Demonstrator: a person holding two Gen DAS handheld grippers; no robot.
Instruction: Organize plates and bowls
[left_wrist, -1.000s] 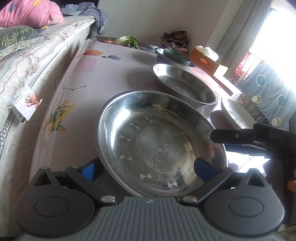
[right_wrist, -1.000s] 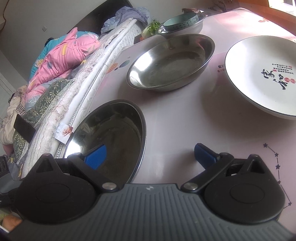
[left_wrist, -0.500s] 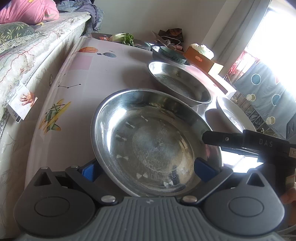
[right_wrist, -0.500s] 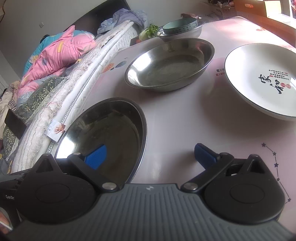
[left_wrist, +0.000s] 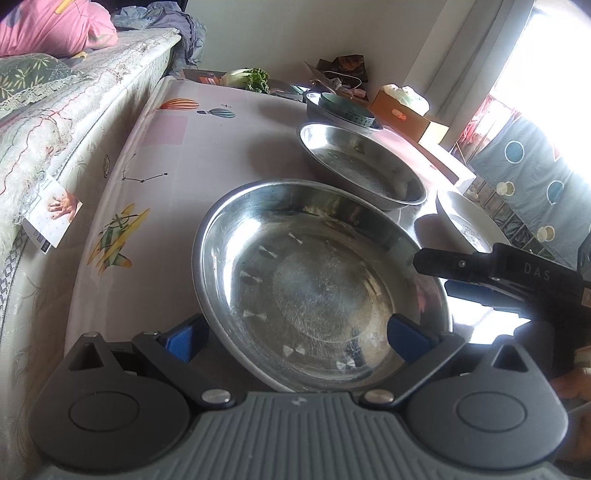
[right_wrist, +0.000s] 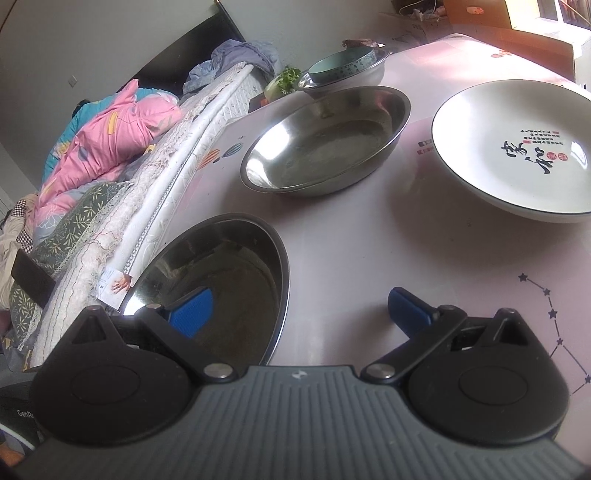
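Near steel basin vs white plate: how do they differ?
The near steel basin is bare reflective metal; the white plate is glazed white with black calligraphy and red seals. The basin sits by the table's bed-side edge, between the left gripper's open fingers; the plate sits on the window side, away from both grippers. The basin is deeper, the plate shallower. Both are round, empty and upright.

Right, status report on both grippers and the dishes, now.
Left gripper open, straddling near steel bowl. Right gripper open, empty, over same bowl's rim. Second steel bowl, white plate untouched. Nothing blocking.
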